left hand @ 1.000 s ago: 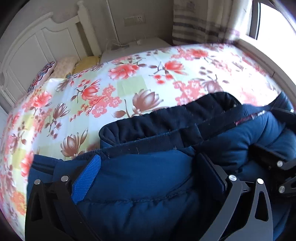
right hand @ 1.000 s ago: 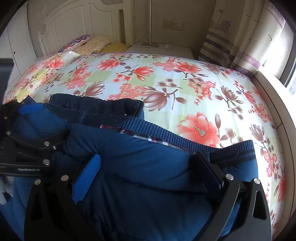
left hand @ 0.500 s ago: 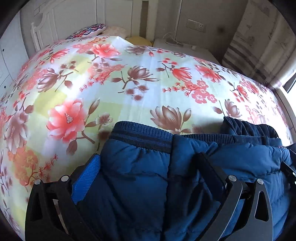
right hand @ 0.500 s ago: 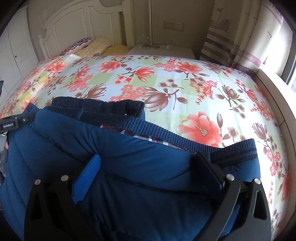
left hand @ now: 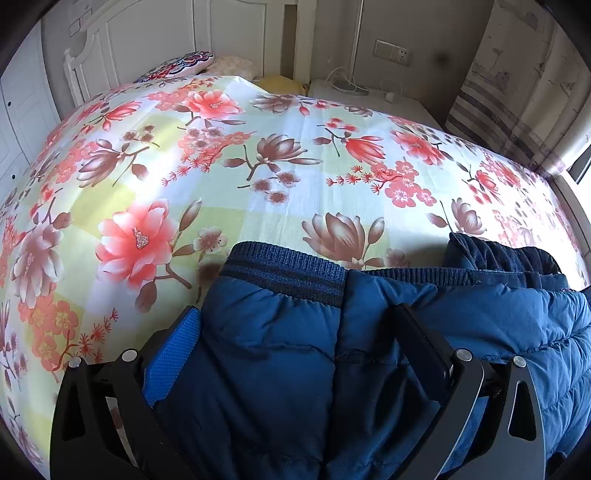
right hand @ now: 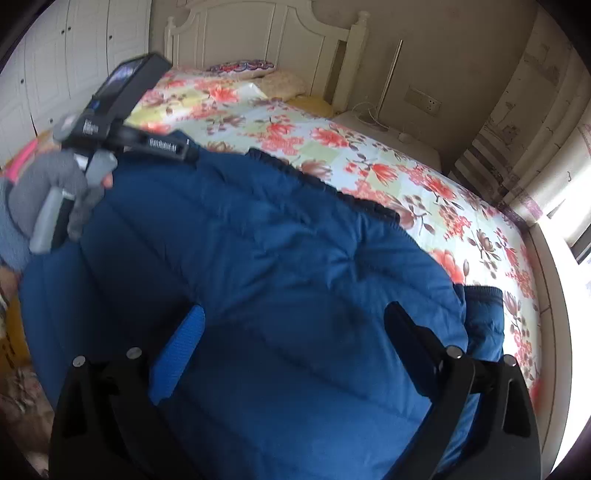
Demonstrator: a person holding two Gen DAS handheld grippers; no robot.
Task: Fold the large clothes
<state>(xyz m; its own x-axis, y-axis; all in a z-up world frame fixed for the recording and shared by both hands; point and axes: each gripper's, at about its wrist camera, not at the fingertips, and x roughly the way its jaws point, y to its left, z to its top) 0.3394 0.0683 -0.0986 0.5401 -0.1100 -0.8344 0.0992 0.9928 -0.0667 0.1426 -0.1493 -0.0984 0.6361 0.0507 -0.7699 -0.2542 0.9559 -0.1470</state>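
Observation:
A large padded navy-blue jacket (left hand: 280,354) lies on the flowered bed. Its ribbed hem (left hand: 284,271) points toward the headboard. My left gripper (left hand: 295,328) stands open with the jacket's left part between its jaws. In the right wrist view the jacket (right hand: 280,258) fills the foreground, and my right gripper (right hand: 295,325) stands open over its padded surface. The left gripper's body and the gloved hand holding it (right hand: 55,195) show at the jacket's far left edge. Whether the fingers pinch any cloth is hidden.
The flowered bedsheet (left hand: 207,177) covers the bed beyond the jacket. Pillows (left hand: 177,66) lie by the white headboard (right hand: 258,29). A white nightstand (left hand: 369,96) with cables stands at the back right. Striped curtains (left hand: 491,122) and a window sill are on the right.
The right gripper has risen and swung, so its view now looks down on the jacket's spread back. The left gripper has moved to the left part of the jacket, away from the right one.

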